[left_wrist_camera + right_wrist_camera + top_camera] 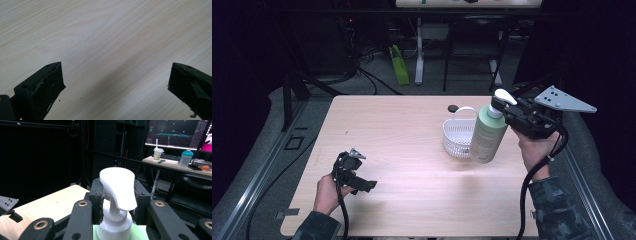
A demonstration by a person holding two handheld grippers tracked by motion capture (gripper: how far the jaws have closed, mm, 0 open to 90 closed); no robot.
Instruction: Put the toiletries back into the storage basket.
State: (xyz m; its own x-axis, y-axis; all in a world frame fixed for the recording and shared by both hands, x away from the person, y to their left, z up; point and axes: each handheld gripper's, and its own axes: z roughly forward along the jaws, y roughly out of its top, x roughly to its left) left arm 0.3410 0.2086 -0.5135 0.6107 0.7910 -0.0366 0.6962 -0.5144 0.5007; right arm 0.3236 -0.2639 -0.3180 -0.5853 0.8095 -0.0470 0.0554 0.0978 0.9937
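1. the right gripper (508,107) is held up off the light wooden table (402,150), its jaws clamped on the white pump neck of a pale green plastic pump bottle (487,134) – the bottle hangs tilted below the jaws, its base lower and farther toward the person's left than its top.
2. in the right gripper view the white pump head (119,187) rises between the two black jaws, with the green shoulder of the bottle just beneath it.
3. just beside the hanging bottle, on the side away from the right hand (537,150), a small white perforated plastic basket with a thin handle (458,136) stands on the table; from the high view i cannot tell whether the bottle's base touches the table or the basket.
4. beyond the basket lies a small dark round object (453,108), too small to identify.
5. the left gripper (357,175) rests low near the table's near edge in the left hand (329,192) – its jaws are spread wide, with bare wood grain between them.
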